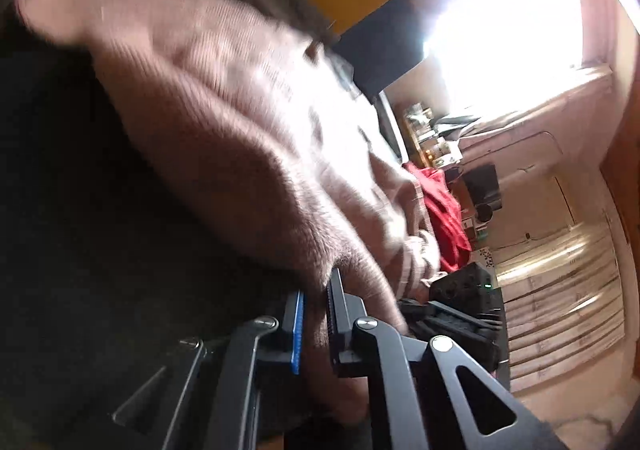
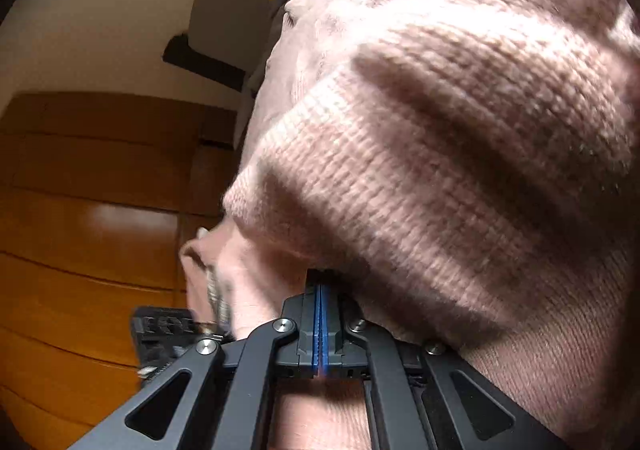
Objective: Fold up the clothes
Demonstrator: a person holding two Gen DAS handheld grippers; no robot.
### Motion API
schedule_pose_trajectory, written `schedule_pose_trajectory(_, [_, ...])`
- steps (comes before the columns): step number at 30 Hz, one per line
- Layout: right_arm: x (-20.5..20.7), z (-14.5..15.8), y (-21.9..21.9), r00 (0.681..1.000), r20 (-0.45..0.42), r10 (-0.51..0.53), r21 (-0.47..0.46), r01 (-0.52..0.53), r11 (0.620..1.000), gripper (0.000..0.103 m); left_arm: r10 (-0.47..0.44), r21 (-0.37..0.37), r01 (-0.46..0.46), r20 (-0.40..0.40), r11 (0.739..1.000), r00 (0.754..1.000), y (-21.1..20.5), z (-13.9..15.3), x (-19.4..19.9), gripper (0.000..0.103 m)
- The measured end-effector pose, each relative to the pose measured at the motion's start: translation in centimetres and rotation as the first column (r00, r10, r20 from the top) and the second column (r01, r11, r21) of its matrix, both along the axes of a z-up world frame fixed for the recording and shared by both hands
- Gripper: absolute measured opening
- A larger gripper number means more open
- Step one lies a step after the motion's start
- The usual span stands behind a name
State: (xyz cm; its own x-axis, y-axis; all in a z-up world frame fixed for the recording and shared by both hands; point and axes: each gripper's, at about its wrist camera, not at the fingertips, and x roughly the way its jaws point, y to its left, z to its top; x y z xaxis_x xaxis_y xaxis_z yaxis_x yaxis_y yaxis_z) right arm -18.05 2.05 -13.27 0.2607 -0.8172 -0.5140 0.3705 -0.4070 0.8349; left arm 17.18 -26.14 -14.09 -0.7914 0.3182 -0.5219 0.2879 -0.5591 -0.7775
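Both grippers pinch the soft pink ribbed-knit sweater (image 2: pixel 420 154): the left gripper (image 1: pixel 316 310) has fabric bunched between narrowed fingers, and the right gripper (image 2: pixel 321 314) is clamped tight on an edge, the cloth draping beyond and above both. This looks like a carrying-over fold, so next both must travel together, keeping tension. Only the left view shows a crumpled red garment (image 1: pixel 444 218) beyond its fingers.
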Motion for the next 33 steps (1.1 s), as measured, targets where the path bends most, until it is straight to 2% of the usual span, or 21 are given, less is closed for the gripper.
schedule_pose_trajectory(1, [0.4, 0.6, 0.0, 0.999, -0.044, 0.016, 0.018, -0.015, 1.000, 0.012, 0.002, -0.022, -0.002, -0.013, 1.000, 1.000, -0.2, 1.2, 1.2, 0.008])
schedule_pose_trajectory(3, [1.3, 1.7, 0.2, 0.991, -0.128, 0.046, 0.023, -0.044, 0.999, 0.034, 0.013, -0.060, -0.014, -0.032, 0.998, 0.999, -0.8, 3.7, 3.7, 0.005])
schedule_pose_trajectory(4, [1.9, 2.4, 0.2, 0.982, -0.177, 0.063, 0.027, -0.059, 0.998, 0.053, 0.021, -0.076, -0.024, -0.038, 0.997, 0.999, -1.2, 5.0, 5.1, 0.000])
schedule_pose_trajectory(5, [2.6, 3.1, 0.3, 0.970, -0.229, 0.081, 0.033, -0.075, 0.997, 0.064, 0.029, -0.091, -0.033, -0.043, 0.995, 0.999, -1.6, 6.3, 6.4, 0.000])
schedule_pose_trajectory(6, [3.4, 3.8, 0.4, 0.955, -0.280, 0.098, 0.041, -0.091, 0.995, 0.079, 0.039, -0.092, -0.042, -0.034, 0.995, 0.999, -2.2, 6.9, 7.4, 0.000])
schedule_pose_trajectory(7, [4.1, 4.3, 0.3, 0.940, -0.318, 0.122, 0.056, -0.110, 0.992, 0.085, 0.065, -0.074, -0.070, -0.067, 0.995, 0.996, -2.9, 7.9, 8.8, 0.003])
schedule_pose_trajectory(9, [5.2, 4.9, 0.1, 0.914, -0.364, 0.179, 0.094, -0.155, 0.983, 0.086, 0.113, -0.045, -0.121, -0.137, 0.992, 0.984, -4.6, 9.1, 11.9, 0.012])
schedule_pose_trajectory(10, [5.7, 5.0, 0.2, 0.904, -0.372, 0.210, 0.112, -0.181, 0.977, 0.086, 0.152, -0.054, -0.161, -0.140, 0.985, 0.978, -5.6, 8.9, 13.1, 0.021])
schedule_pose_trajectory(11, [6.1, 5.2, 0.3, 0.893, -0.379, 0.241, 0.130, -0.207, 0.970, 0.086, 0.191, -0.063, -0.201, -0.141, 0.978, 0.971, -6.7, 8.7, 14.3, 0.022])
schedule_pose_trajectory(13, [7.0, 5.5, 0.4, 0.869, -0.392, 0.303, 0.166, -0.257, 0.952, 0.086, 0.252, -0.098, -0.255, -0.033, 0.962, 0.967, -7.9, 6.5, 14.6, 0.025])
schedule_pose_trajectory(15, [7.6, 6.6, 0.3, 0.849, -0.426, 0.314, 0.191, -0.255, 0.948, 0.086, 0.269, -0.078, -0.263, 0.080, 0.962, 0.960, -8.4, 2.7, 13.8, 0.027])
schedule_pose_trajectory(16, [7.6, 6.8, 0.9, 0.833, -0.453, 0.319, 0.207, -0.250, 0.946, 0.086, 0.246, -0.048, -0.242, 0.117, 0.969, 0.962, -8.4, 0.9, 13.4, 0.027])
schedule_pose_trajectory(18, [9.0, 7.3, -0.1, 0.790, -0.512, 0.338, 0.230, -0.253, 0.940, 0.086, 0.190, 0.014, -0.194, 0.126, 0.981, 0.974, -7.7, -1.8, 11.9, 0.030])
schedule_pose_trajectory(21, [11.5, 9.1, -0.8, 0.691, -0.593, 0.414, 0.253, -0.328, 0.910, 0.093, 0.126, 0.094, -0.136, 0.103, 0.986, 0.987, -6.9, -4.3, 9.4, 0.038])
schedule_pose_trajectory(23, [13.3, 9.2, -2.1, 0.630, -0.616, 0.472, 0.303, -0.364, 0.881, 0.095, 0.115, 0.130, -0.120, 0.042, 0.984, 0.992, -6.8, -4.9, 7.8, 0.040])
schedule_pose_trajectory(24, [13.6, 9.0, -2.3, 0.615, -0.612, 0.498, 0.327, -0.376, 0.867, 0.095, 0.116, 0.145, -0.119, 0.029, 0.982, 0.993, -6.9, -5.0, 7.3, 0.040])
schedule_pose_trajectory(26, [14.0, 8.8, -2.7, 0.612, -0.609, 0.504, 0.353, -0.360, 0.864, 0.095, 0.106, 0.145, -0.105, 0.003, 0.984, 0.994, -6.6, -5.0, 6.3, 0.041])
schedule_pose_trajectory(28, [13.3, 8.4, -2.3, 0.636, -0.595, 0.491, 0.358, -0.338, 0.871, 0.095, 0.081, 0.116, -0.080, -0.006, 0.990, 0.997, -6.1, -4.8, 5.6, 0.041])
schedule_pose_trajectory(30, [12.8, 7.9, -2.3, 0.662, -0.581, 0.474, 0.361, -0.312, 0.879, 0.095, 0.039, 0.055, -0.040, 0.020, 0.998, 0.999, -5.3, -4.6, 4.9, 0.033])
schedule_pose_trajectory(31, [12.4, 7.6, -2.2, 0.676, -0.577, 0.458, 0.365, -0.289, 0.885, 0.095, 0.036, 0.072, -0.038, 0.029, 0.997, 0.999, -5.4, -4.6, 5.0, 0.013])
schedule_pose_trajectory(33, [12.1, 7.5, -2.5, 0.702, -0.571, 0.427, 0.364, -0.250, 0.897, 0.095, 0.032, 0.106, -0.036, 0.044, 0.994, 0.999, -5.5, -4.5, 5.2, 0.009])
